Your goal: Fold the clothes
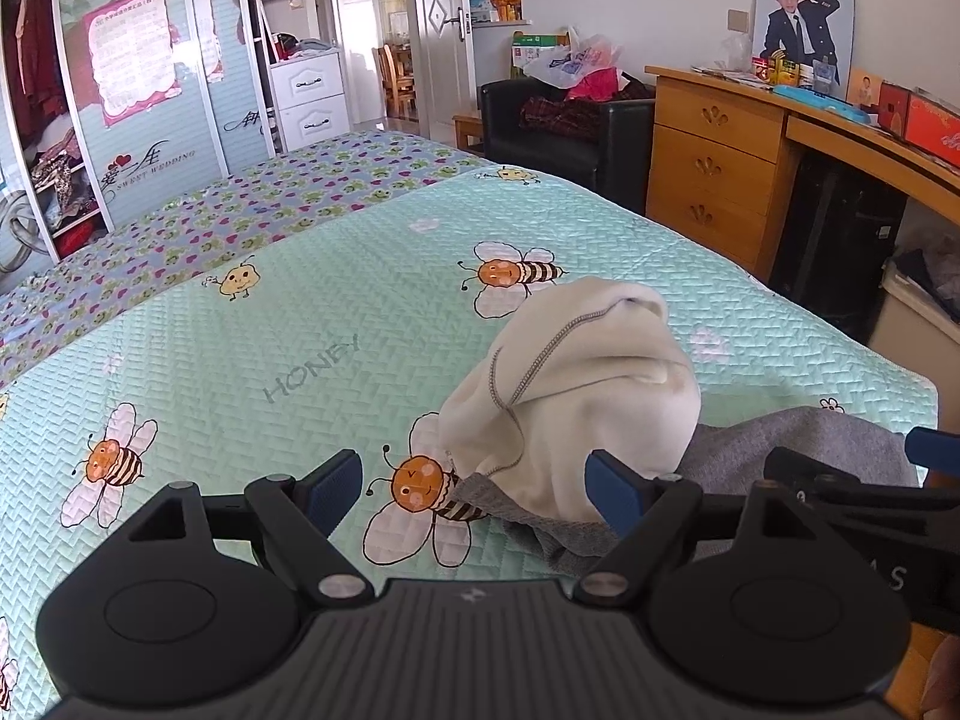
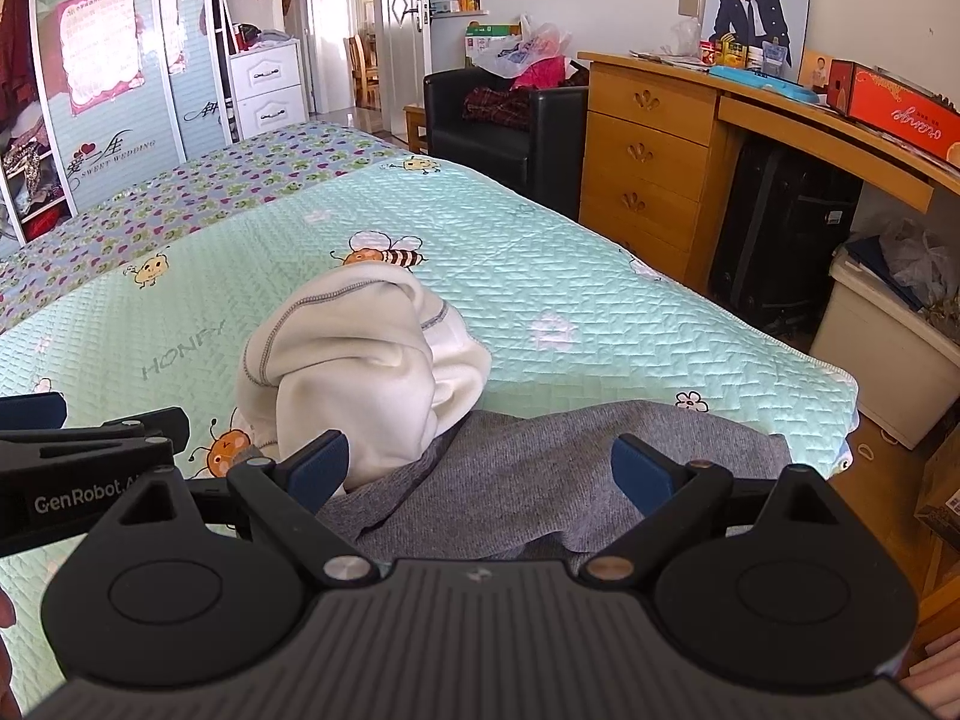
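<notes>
A garment lies bunched on the mint bee-print quilt (image 1: 252, 324) near the bed's right front corner. Its cream fleece lining (image 1: 588, 384) (image 2: 360, 372) is turned out in a rounded heap, and the grey outer cloth (image 1: 780, 450) (image 2: 540, 468) spreads flat beside it. My left gripper (image 1: 474, 480) is open just short of the heap's left edge, with nothing pinched between its blue pads. My right gripper (image 2: 480, 459) hovers open over the grey cloth. Each gripper shows at the edge of the other's view: the right gripper (image 1: 840, 480) and the left gripper (image 2: 90, 438).
A wooden desk with drawers (image 1: 714, 174) (image 2: 648, 150) stands to the right of the bed, with a black armchair (image 1: 558, 132) beyond it. A sliding-door wardrobe (image 1: 138, 90) lines the far left. A pale bin (image 2: 888, 348) sits by the bed's right edge.
</notes>
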Demonstrator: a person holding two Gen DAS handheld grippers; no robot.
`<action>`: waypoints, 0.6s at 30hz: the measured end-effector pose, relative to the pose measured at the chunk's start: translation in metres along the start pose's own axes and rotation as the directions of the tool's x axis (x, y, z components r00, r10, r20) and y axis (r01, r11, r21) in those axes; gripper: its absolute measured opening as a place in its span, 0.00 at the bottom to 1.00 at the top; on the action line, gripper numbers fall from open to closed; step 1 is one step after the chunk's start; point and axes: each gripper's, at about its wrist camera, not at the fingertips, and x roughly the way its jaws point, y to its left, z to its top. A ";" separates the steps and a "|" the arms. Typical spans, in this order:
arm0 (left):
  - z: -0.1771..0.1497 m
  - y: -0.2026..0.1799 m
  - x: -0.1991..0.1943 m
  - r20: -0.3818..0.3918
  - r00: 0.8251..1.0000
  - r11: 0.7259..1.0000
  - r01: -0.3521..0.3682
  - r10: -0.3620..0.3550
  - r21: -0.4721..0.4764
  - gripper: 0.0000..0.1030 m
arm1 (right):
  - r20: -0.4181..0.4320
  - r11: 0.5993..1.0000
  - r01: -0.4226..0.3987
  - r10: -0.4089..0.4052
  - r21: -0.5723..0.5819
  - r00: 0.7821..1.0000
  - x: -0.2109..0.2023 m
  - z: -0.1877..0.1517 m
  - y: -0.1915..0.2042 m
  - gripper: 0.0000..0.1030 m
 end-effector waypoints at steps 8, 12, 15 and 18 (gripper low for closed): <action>-0.002 -0.001 0.008 -0.014 1.000 1.000 0.003 -0.003 0.003 0.83 | -0.015 1.000 -0.001 0.001 0.002 1.000 0.007 -0.004 -0.003 0.92; -0.004 -0.004 0.022 -0.035 0.999 1.000 0.014 -0.014 0.003 0.84 | -0.037 1.000 0.002 -0.002 0.010 0.999 0.020 -0.012 -0.008 0.92; -0.005 -0.011 0.039 -0.060 0.998 1.000 0.017 -0.016 0.017 0.84 | -0.076 1.000 0.010 -0.008 0.021 0.997 0.039 -0.022 -0.016 0.92; -0.004 -0.025 0.061 -0.084 0.996 0.999 0.034 -0.031 0.040 0.84 | -0.126 0.999 0.026 -0.021 0.036 0.992 0.063 -0.036 -0.027 0.92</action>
